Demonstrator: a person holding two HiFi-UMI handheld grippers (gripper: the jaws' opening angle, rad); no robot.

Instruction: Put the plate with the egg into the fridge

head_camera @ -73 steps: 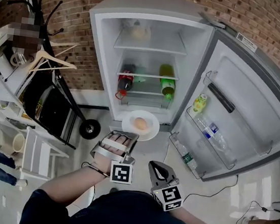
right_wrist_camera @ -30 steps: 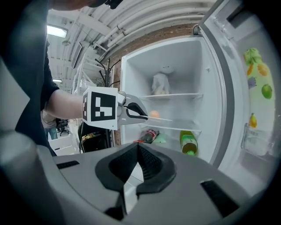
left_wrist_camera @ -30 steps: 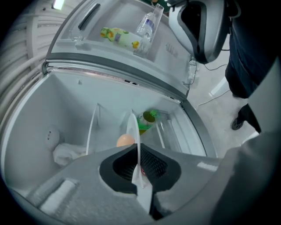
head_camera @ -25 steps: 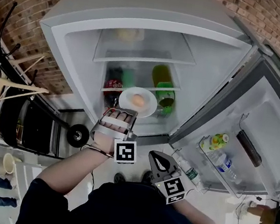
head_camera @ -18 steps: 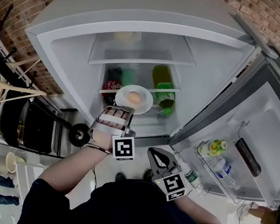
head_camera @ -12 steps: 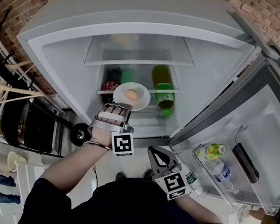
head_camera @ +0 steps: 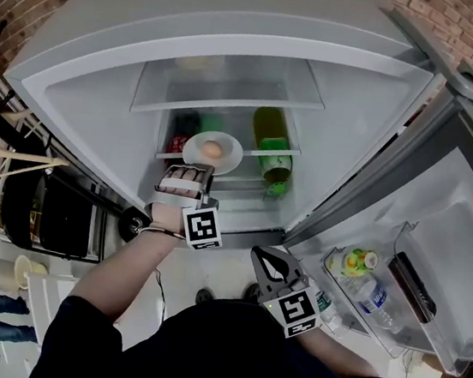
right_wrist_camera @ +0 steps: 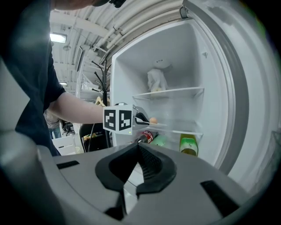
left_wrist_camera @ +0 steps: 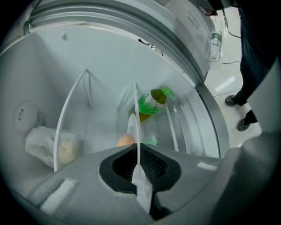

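Left gripper (head_camera: 192, 169) clamps the rim of the round white plate (head_camera: 230, 155), brown egg (head_camera: 212, 149) at its centre, just above the fridge's (head_camera: 339, 128) middle shelf. Right gripper (head_camera: 271, 268) outside, jaws together, empty.

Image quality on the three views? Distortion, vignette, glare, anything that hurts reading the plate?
Head view: heavy fisheye, fridge walls bow, plate sharp. Left gripper view: black vignette, plate edge-on as a thin line, egg half hidden behind the left tool. Right gripper view: same vignette, glaring ceiling light, plate tiny.
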